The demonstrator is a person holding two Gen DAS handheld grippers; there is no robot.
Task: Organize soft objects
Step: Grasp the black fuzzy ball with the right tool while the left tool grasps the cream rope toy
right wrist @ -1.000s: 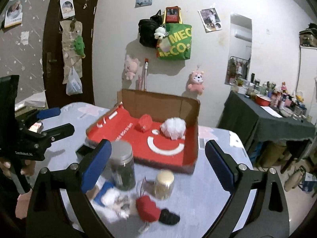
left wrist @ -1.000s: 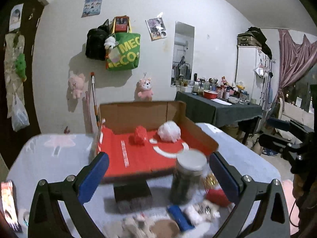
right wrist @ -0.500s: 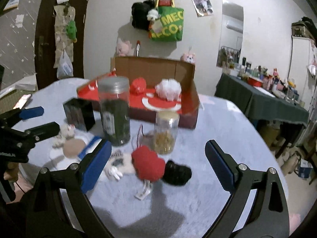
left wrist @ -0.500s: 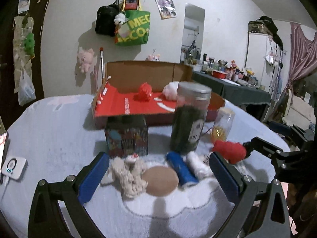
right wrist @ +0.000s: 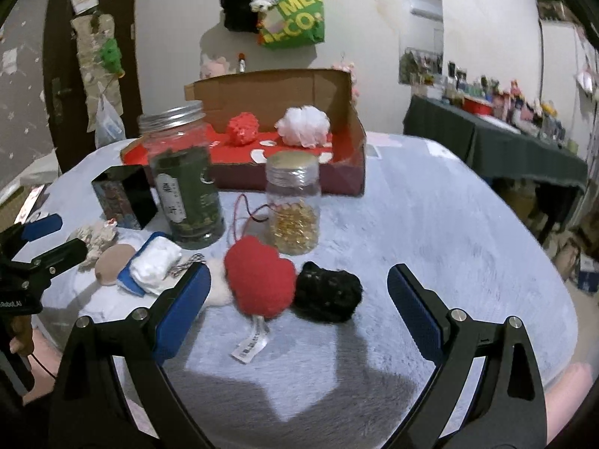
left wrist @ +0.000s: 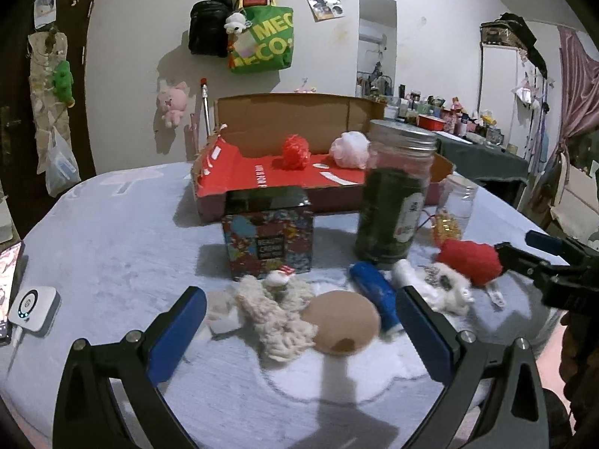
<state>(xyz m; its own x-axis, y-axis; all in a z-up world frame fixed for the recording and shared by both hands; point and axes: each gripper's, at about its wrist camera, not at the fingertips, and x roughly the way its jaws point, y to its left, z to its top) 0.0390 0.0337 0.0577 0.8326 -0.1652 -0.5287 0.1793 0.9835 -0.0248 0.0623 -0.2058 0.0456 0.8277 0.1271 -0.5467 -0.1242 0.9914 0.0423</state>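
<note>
My L gripper (left wrist: 299, 321) is spread wide, nothing between its pads, low over the cream yarn bundle (left wrist: 275, 318) and tan round puff (left wrist: 342, 321) on the surface (left wrist: 112, 232). My R gripper (right wrist: 295, 303) is likewise released & empty, w/ the red plush heart (right wrist: 260, 280) and black fuzzy piece (right wrist: 327, 292) lying between its fingers, touching each other.

Containers, 4 total:
- 1 open cardboard box (right wrist: 348, 112) w/ red lining at the back; inside sit 2 soft items, a red pompom (right wrist: 243, 129) and a white pompom (right wrist: 305, 127), side by side, apart.
- 1 tall jar (right wrist: 183, 172) w/ metal lid, dark green contents, upright.
- 1 small clear jar (right wrist: 295, 209), lidded, gold bits filling the lower part; can't tell what they are.
- 1 patterned tin (left wrist: 267, 235), lid on, in front of the box; contents hidden.

Loose soft things near the jars: 1 white roll (right wrist: 157, 263) lying on a blue piece (left wrist: 374, 292), 1 white fuzzy item (left wrist: 445, 284) just beside the heart. Far L edge of the surface: 1 small white device (left wrist: 33, 308).
</note>
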